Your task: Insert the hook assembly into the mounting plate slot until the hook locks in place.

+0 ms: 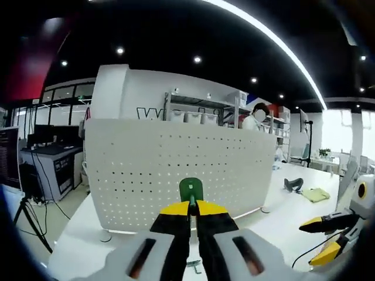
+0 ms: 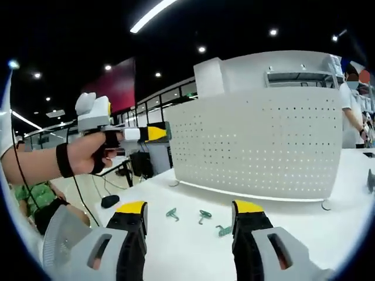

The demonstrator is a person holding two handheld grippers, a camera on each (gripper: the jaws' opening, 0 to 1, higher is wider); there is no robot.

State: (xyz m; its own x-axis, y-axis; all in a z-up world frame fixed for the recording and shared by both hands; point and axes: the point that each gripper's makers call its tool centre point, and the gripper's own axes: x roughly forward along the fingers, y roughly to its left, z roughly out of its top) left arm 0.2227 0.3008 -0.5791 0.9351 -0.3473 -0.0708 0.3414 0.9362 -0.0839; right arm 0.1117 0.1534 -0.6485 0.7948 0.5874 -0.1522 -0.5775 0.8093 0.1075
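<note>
Left gripper [image 1: 191, 212] has its yellow-tipped jaws pinched together on a green hook [image 1: 191, 190], which sticks up above the tips, right in front of the white pegboard [image 1: 176, 170]. From the right gripper view you can see that same left gripper [image 2: 157, 133] coming in from the left, held in a person's hand [image 2: 91, 153] with a black strap on the wrist, its tip just beside the left edge of the pegboard [image 2: 263, 146]; whether the hook touches the board yet, I can't tell.

Right gripper [image 2: 190, 216] is spread wide with nothing between its jaws, hanging over the white table [image 2: 328, 234]. It also peeks into the left gripper view at the lower right [image 1: 328, 234], yellow tips parted there too.

Pegboard stands upright on the table on small feet, rows of little holes all over it.

On the table in front of the board, between the right gripper's jaws as seen, lie 3 spare green hooks [image 2: 204, 215], near each other but apart.

Off to the right in the left gripper view there's a dark tool [image 1: 293, 185] and a yellow-green pad [image 1: 316, 194] on the table, well away from the board. A person [image 2: 353, 105] in white stands behind the board's right end.
</note>
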